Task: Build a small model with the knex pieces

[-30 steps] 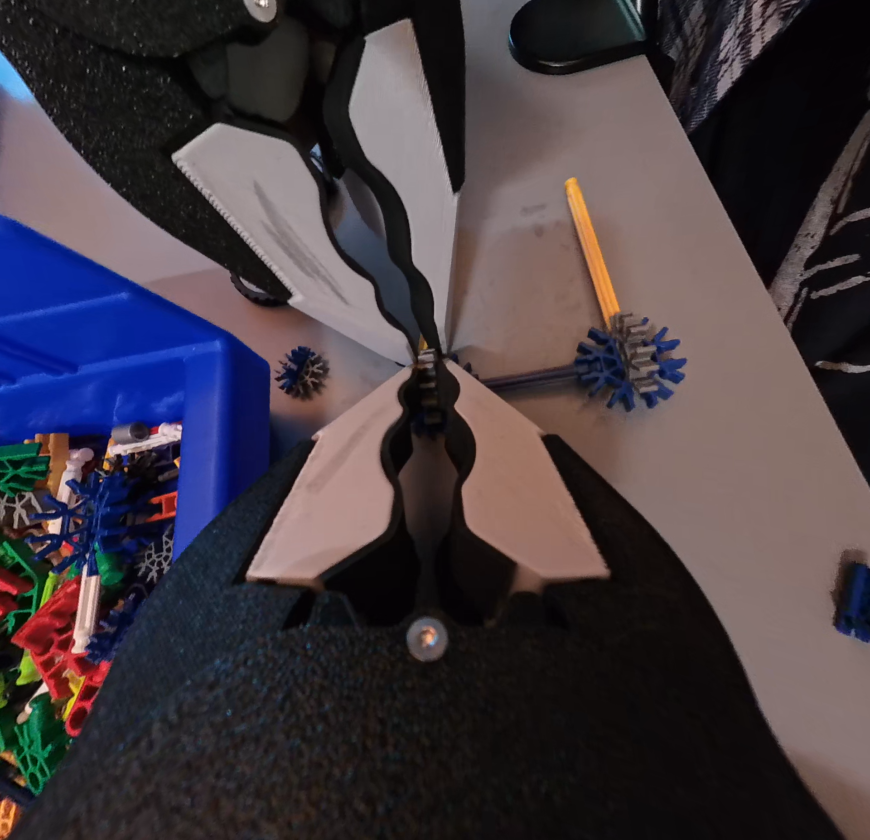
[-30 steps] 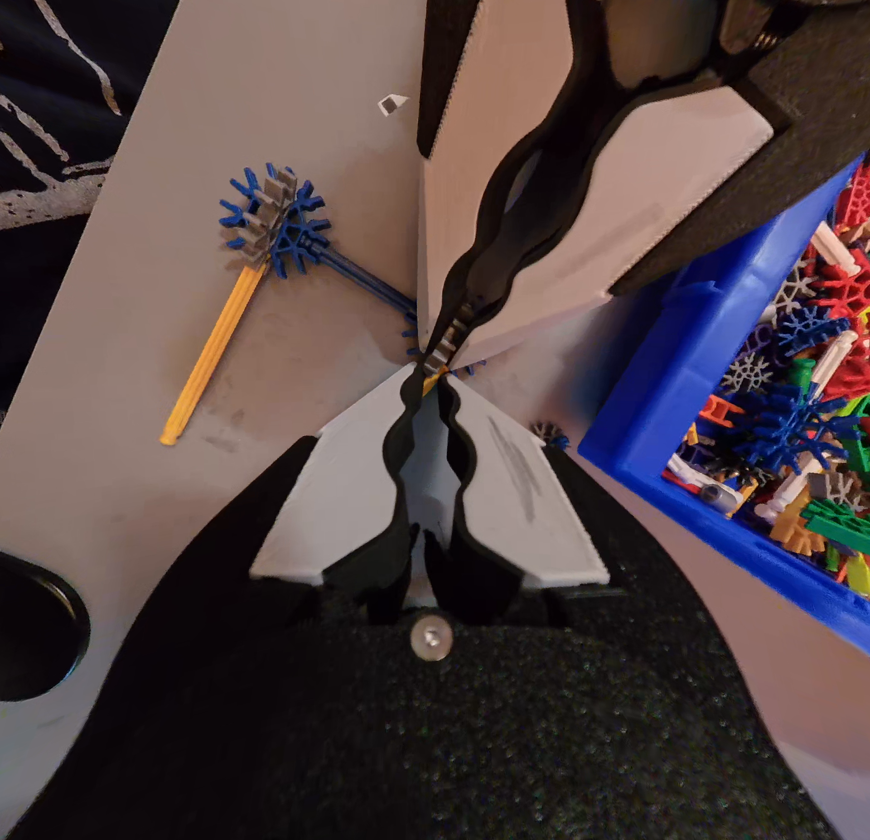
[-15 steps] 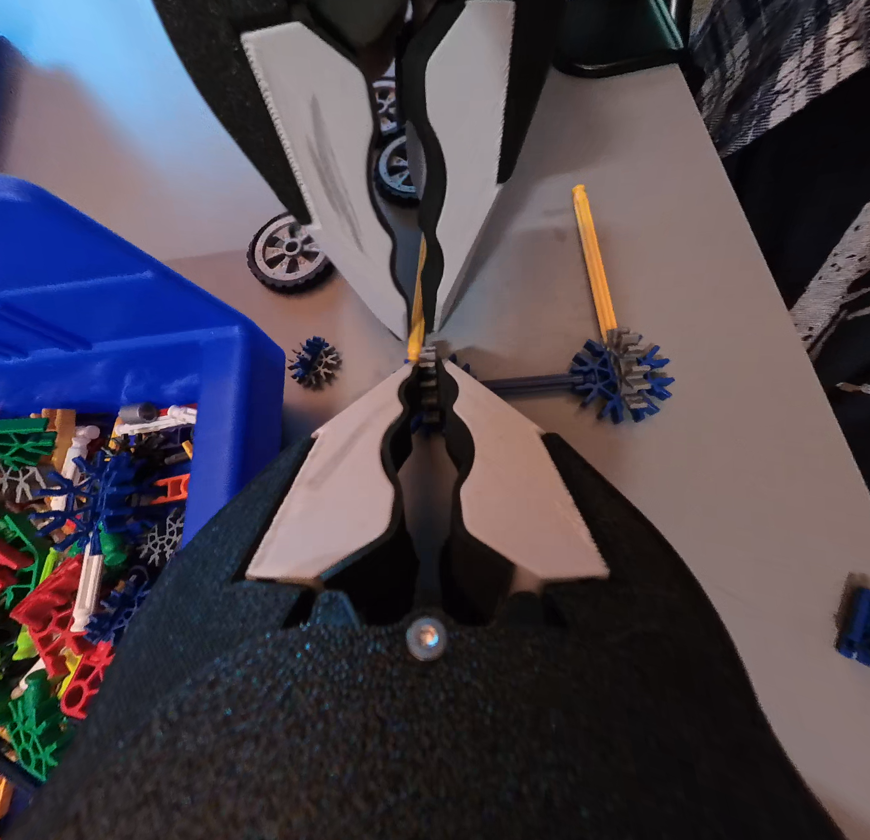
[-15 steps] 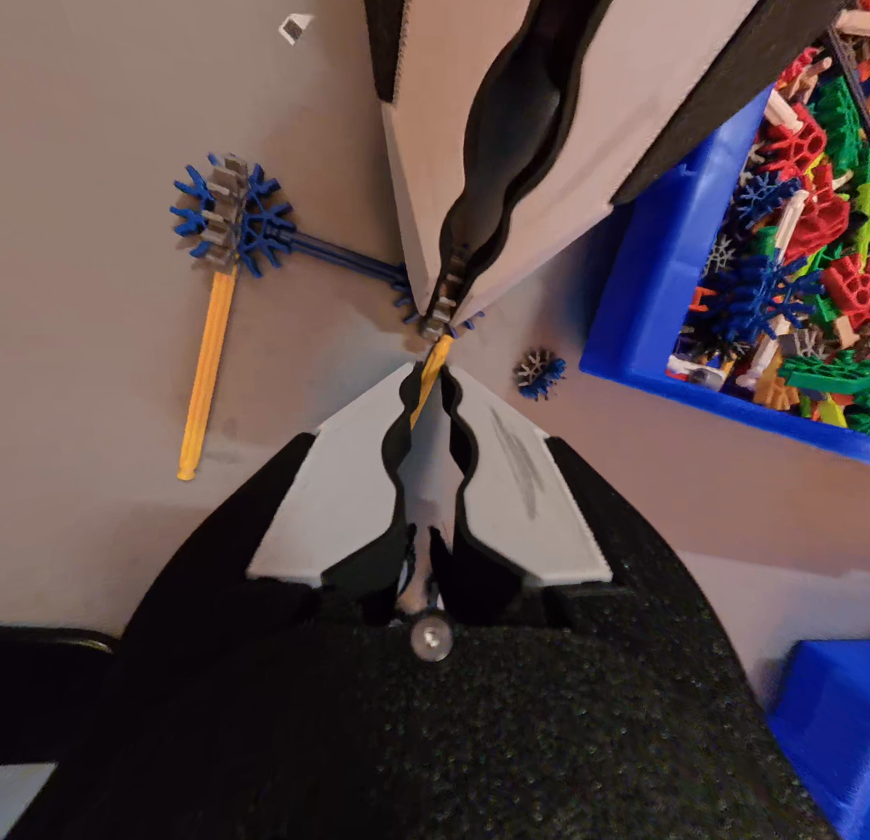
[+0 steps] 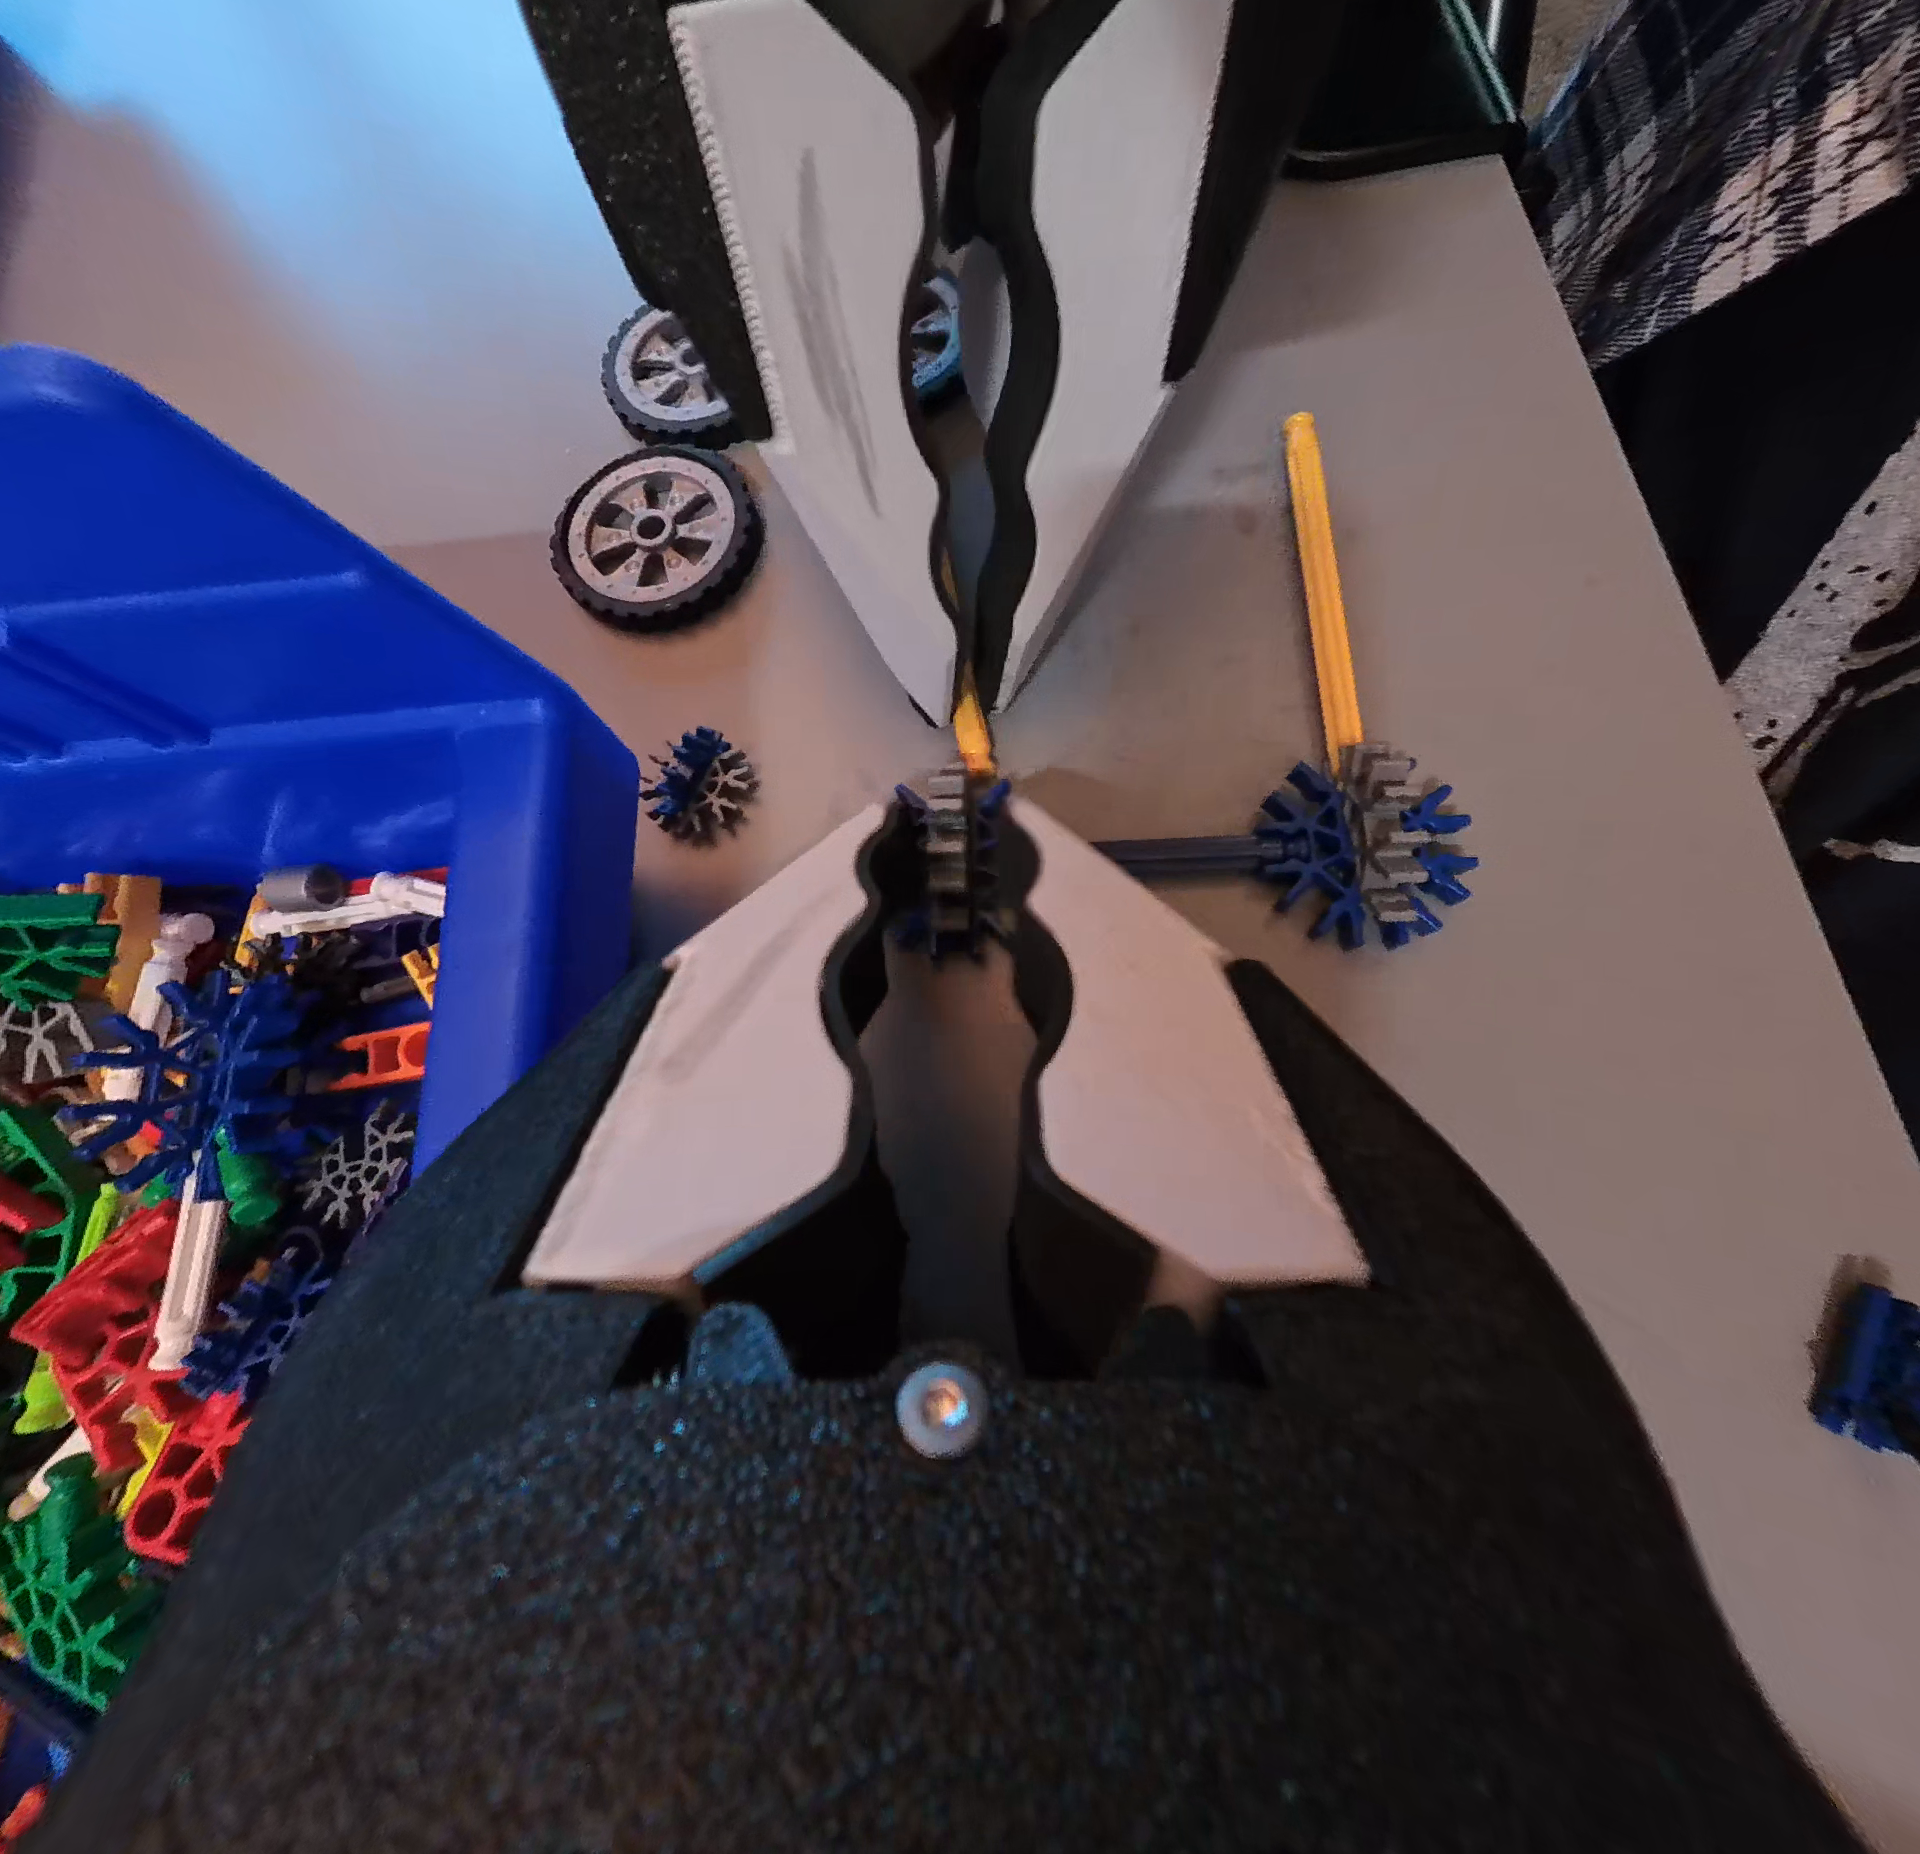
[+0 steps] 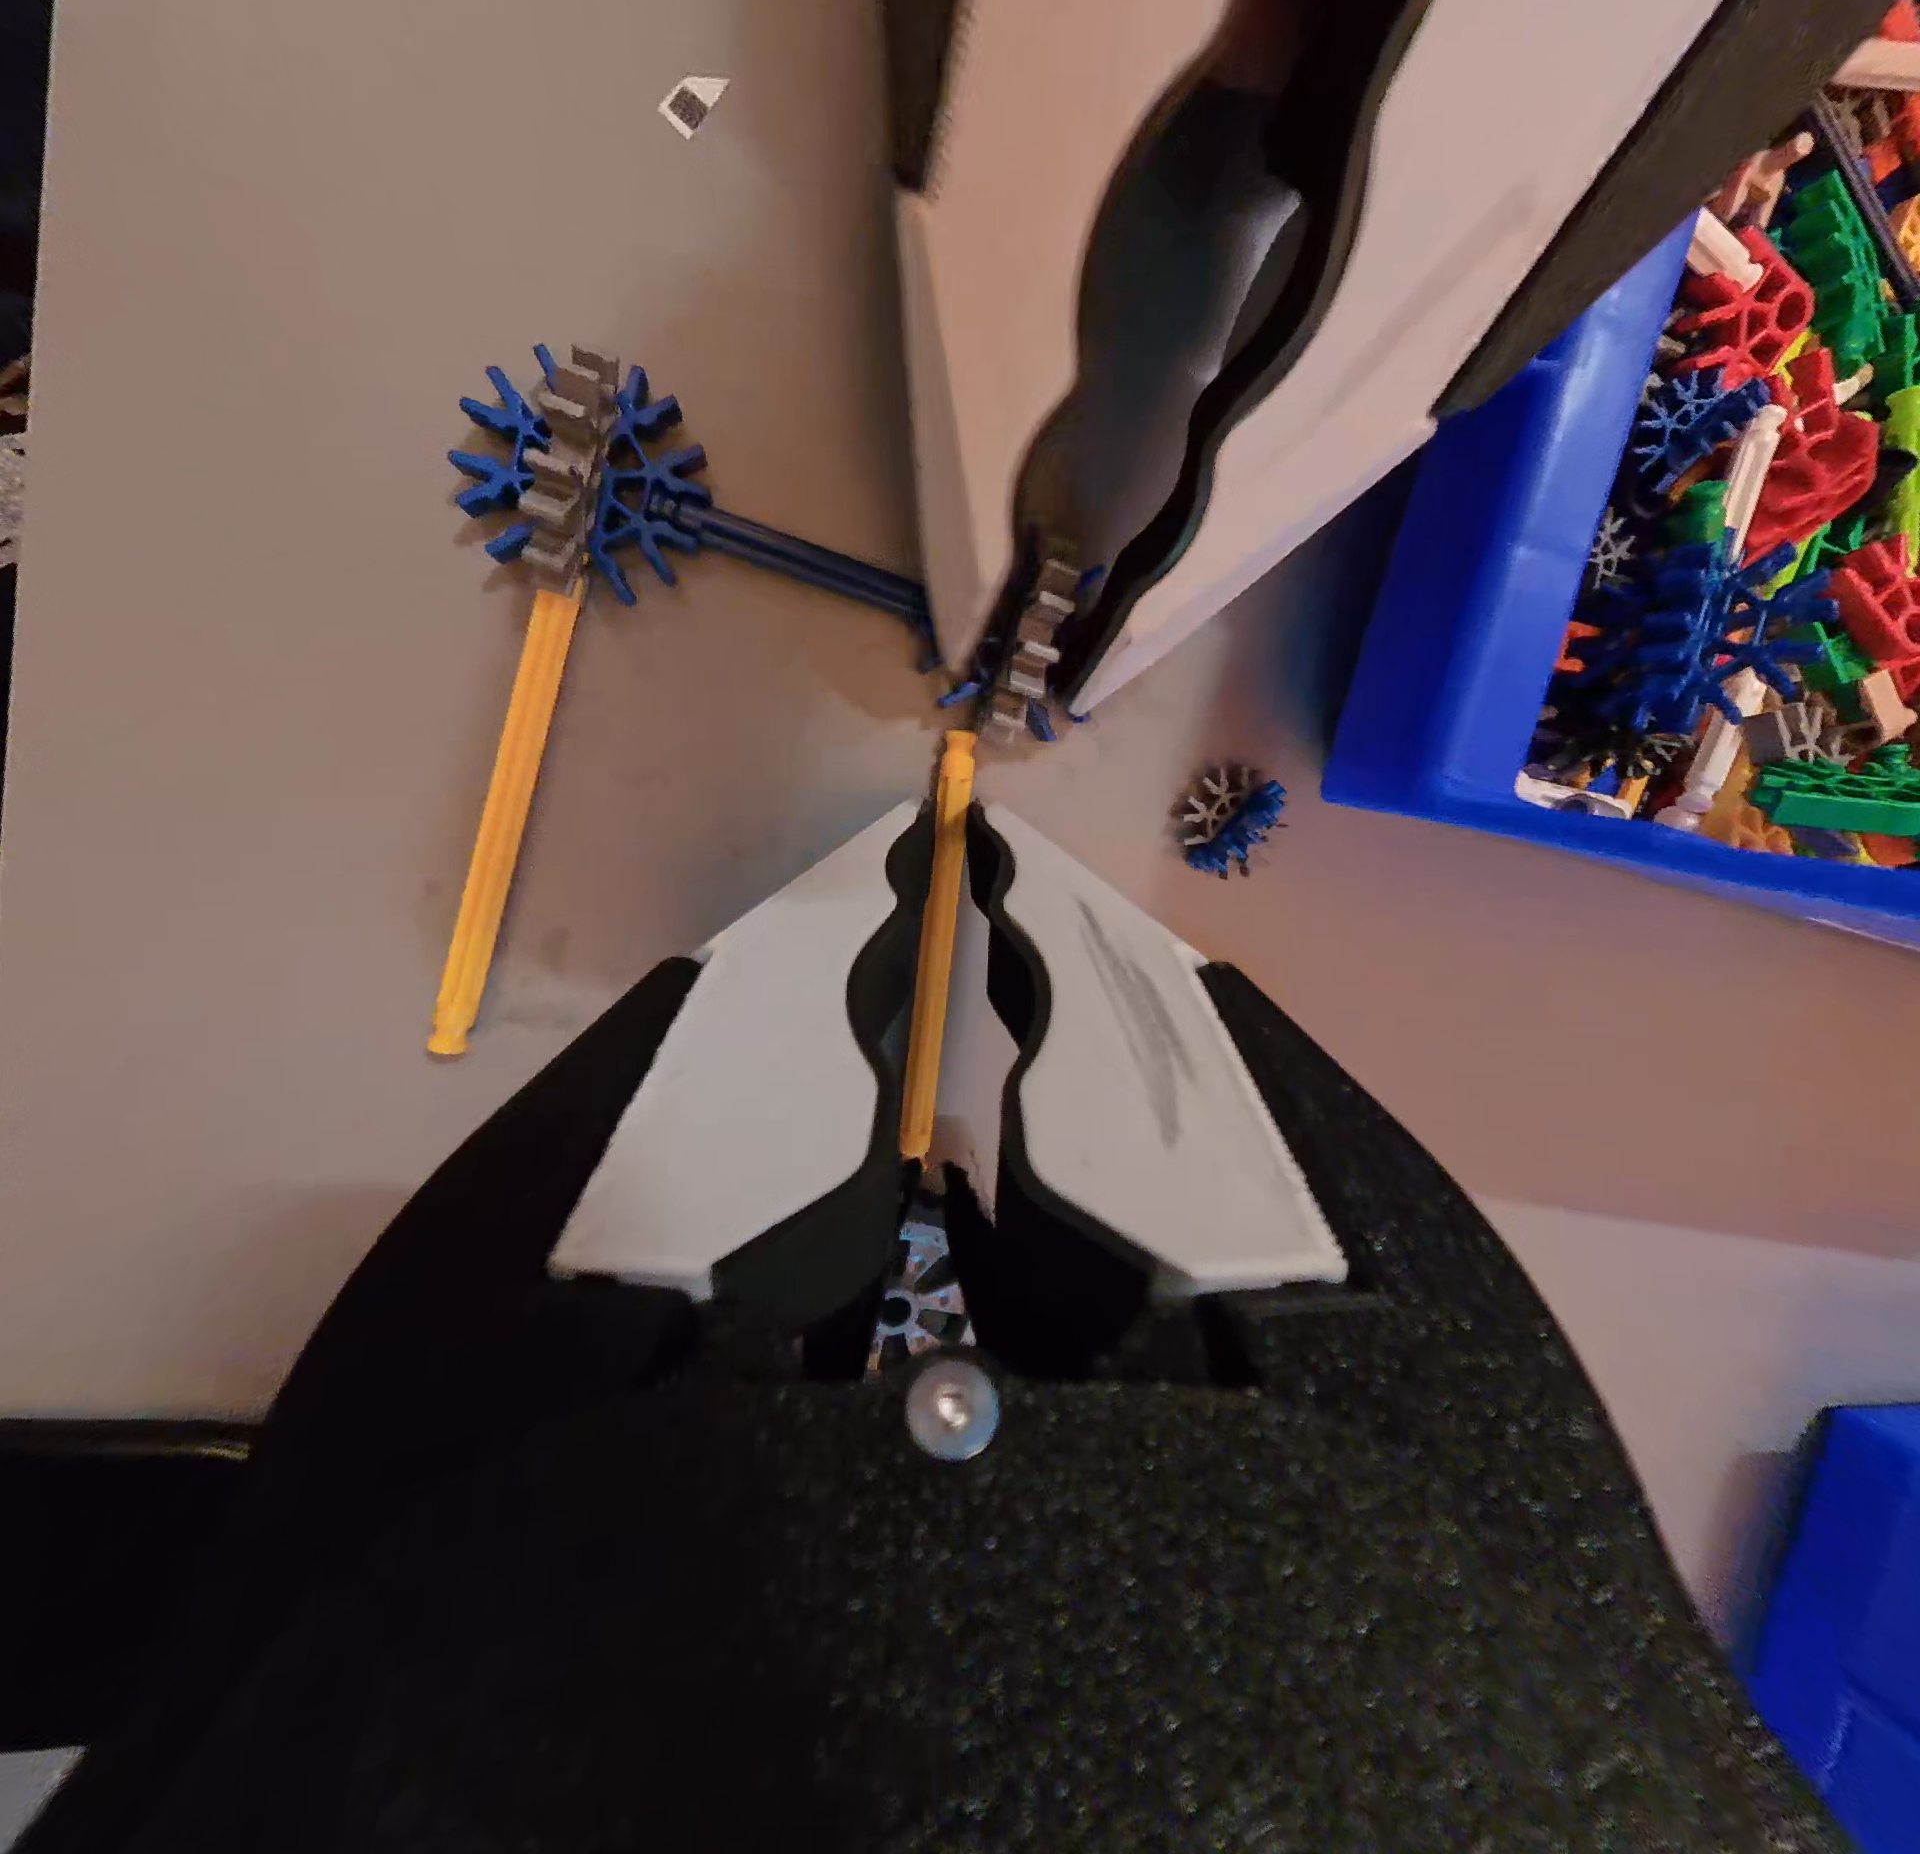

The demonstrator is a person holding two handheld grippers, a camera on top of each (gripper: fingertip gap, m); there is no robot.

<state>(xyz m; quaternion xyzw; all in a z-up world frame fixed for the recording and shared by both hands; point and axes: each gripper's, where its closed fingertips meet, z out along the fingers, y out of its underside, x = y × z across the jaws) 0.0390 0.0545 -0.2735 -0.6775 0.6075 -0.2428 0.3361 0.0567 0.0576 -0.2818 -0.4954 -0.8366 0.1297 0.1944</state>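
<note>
My left gripper [image 5: 956,817] is shut on a blue and grey connector cluster [image 5: 954,859]. A dark blue rod [image 5: 1174,850] joins it to a second blue and grey cluster [image 5: 1361,854], which carries a yellow rod [image 5: 1320,578] and lies on the table. My right gripper [image 6: 945,807] is shut on another yellow rod [image 6: 935,952]. Its tip [image 6: 958,744] is right at the held cluster [image 6: 1029,641]; I cannot tell whether it is seated. The two grippers face each other tip to tip; the right one [image 5: 971,708] shows at the top of the left wrist view.
A blue bin [image 5: 312,713] full of coloured building pieces stands close on the left. A loose blue and grey connector [image 5: 701,786] and two grey wheels [image 5: 655,537] lie near it. A small blue piece [image 5: 1870,1373] lies near the table edge. A second blue container [image 6: 1849,1596] is nearby. Left and right tips are no more than a few centimetres apart.
The right gripper has drawn back a little and swung in line with the left one. More of its yellow rod now shows between the tips. The left gripper has kept its hold.
</note>
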